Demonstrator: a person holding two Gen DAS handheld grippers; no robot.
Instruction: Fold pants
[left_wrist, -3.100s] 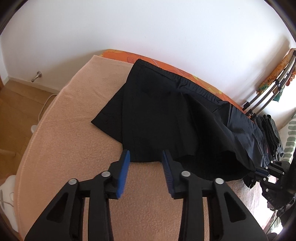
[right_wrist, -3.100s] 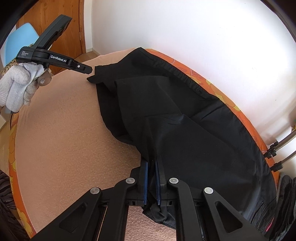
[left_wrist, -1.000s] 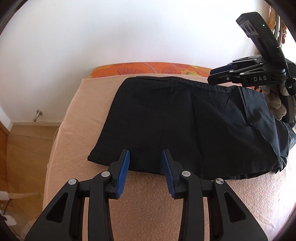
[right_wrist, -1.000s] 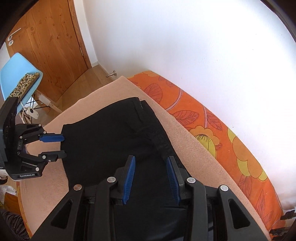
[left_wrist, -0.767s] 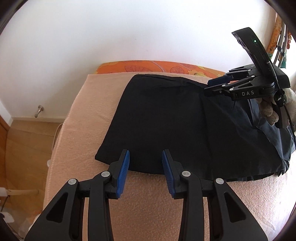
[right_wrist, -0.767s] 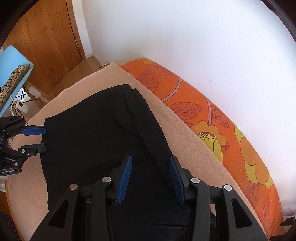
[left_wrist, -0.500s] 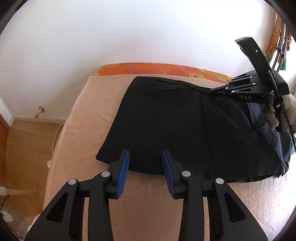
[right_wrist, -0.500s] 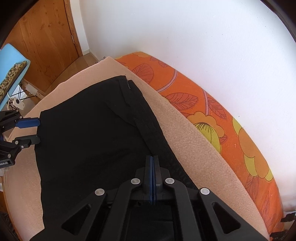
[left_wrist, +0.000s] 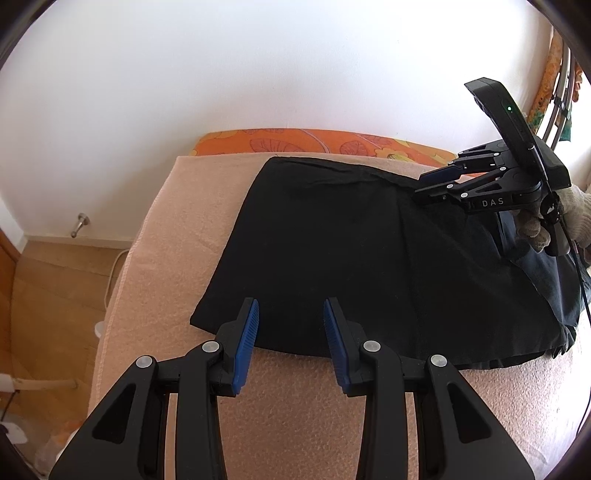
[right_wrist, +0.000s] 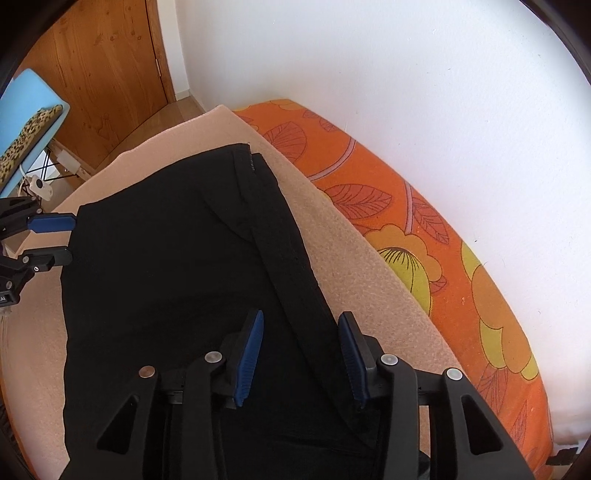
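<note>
The black pants (left_wrist: 351, 254) lie folded flat on the peach blanket (left_wrist: 177, 236) that covers the bed. My left gripper (left_wrist: 291, 314) is open and empty, hovering at the near hem of the pants. My right gripper (right_wrist: 301, 321) is open and empty, held just above the far seam edge of the pants (right_wrist: 177, 258). The right gripper also shows in the left wrist view (left_wrist: 436, 181), over the far right part of the pants. The left gripper shows at the left edge of the right wrist view (right_wrist: 55, 240), open beside the pants' corner.
An orange floral mattress (right_wrist: 424, 236) runs along the white wall behind the blanket. A wooden door (right_wrist: 103, 74) and a blue chair (right_wrist: 26, 110) with a leopard-print cloth stand left. Wooden floor (left_wrist: 55, 295) lies beyond the bed's left edge. A metal rack (left_wrist: 565, 85) stands far right.
My right gripper shut briefly over the pants' far edge half a second ago and has opened again. The left gripper has stayed open at the near hem.
</note>
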